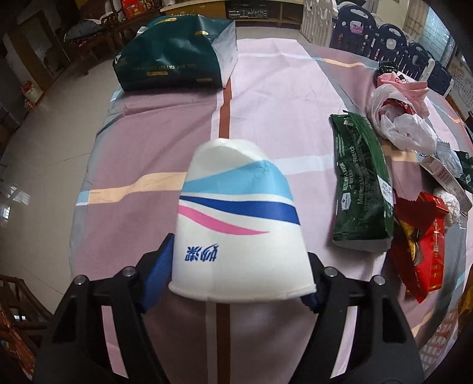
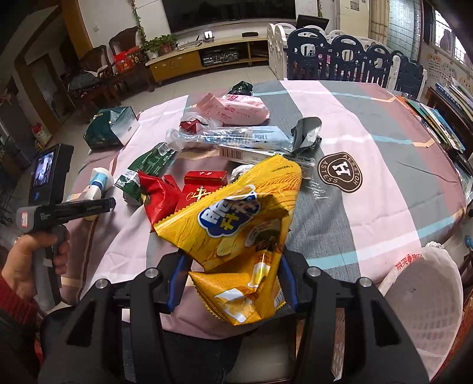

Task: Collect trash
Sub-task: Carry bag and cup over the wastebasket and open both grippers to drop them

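A striped pink, grey and white cloth [image 2: 369,124] covers the counter, bearing a brown oval badge print [image 2: 340,172] on a grey band. Beyond the counter stands a white and navy playpen fence [image 2: 340,56]. A low yellow media cabinet [image 2: 201,57] sits under a dark wall screen [image 2: 230,11]. Dark wooden chairs [image 2: 97,71] stand at far left. Books [image 2: 440,118] line a shelf at right.

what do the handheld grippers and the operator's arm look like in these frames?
Both are black plastic: left gripper and right gripper have angular black fingers with silver bolt heads and blue pads. Seen side-on, the left unit has a pistol grip, small lit screen and grey tag. Left hand: red knit sleeve.
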Available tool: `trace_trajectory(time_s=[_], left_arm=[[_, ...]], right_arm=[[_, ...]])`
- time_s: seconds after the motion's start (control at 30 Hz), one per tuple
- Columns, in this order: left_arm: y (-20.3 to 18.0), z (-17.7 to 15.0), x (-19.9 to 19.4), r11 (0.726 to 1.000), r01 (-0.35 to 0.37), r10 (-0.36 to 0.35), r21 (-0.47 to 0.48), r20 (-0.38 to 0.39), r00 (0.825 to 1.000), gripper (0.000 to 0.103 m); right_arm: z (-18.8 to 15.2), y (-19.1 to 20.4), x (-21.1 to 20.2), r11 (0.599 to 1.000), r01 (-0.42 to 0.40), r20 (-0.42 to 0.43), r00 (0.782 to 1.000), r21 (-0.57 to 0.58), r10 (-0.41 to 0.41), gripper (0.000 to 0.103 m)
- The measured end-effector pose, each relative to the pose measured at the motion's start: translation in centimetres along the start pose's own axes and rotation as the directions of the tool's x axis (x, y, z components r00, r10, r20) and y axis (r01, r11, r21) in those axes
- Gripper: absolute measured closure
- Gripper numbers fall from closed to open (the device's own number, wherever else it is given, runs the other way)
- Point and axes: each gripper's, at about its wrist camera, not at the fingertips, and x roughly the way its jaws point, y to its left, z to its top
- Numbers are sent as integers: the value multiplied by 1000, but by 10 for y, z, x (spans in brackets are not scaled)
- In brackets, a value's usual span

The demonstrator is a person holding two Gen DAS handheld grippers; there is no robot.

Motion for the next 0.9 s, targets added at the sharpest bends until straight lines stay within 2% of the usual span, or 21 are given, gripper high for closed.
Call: trace_trajectory(time_s=[0.07,0.17,0.27,0.4,0.53,0.73,0.9], left_arm=[[3,-11,-10,999,7,-7,-37,12,1000,34],[5,-32,-41,995,17,-9,-102,75,997,35],[6,-53,-86,986,48,-18,-159,183,983,35],[-2,-65,-132,986,66,-23,-155,264,964,34],[-5,-75,-159,984,94,-42,-154,307,951,34],[-4,-87,-175,982,106,-49,-156,333,942,34],[-17,-103,-198,986,116,-64,-123,366,928,34]], right_arm=[[-1,1,-4,1000,2,8,1000,-3,-1,50],[-2,3,-11,1000,9,27,1000,-11,-9,50],[-3,6,-18,1000,13,40,999,-22,-12,50],[-1,9,-34,999,12,69,998,-35,-10,50],[-2,13,-52,999,11,103,995,-40,-7,50],[-8,14,-71,999,4,127,992,-46,1,50],[-12,5,-88,999,6,149,989,-36,0,50]])
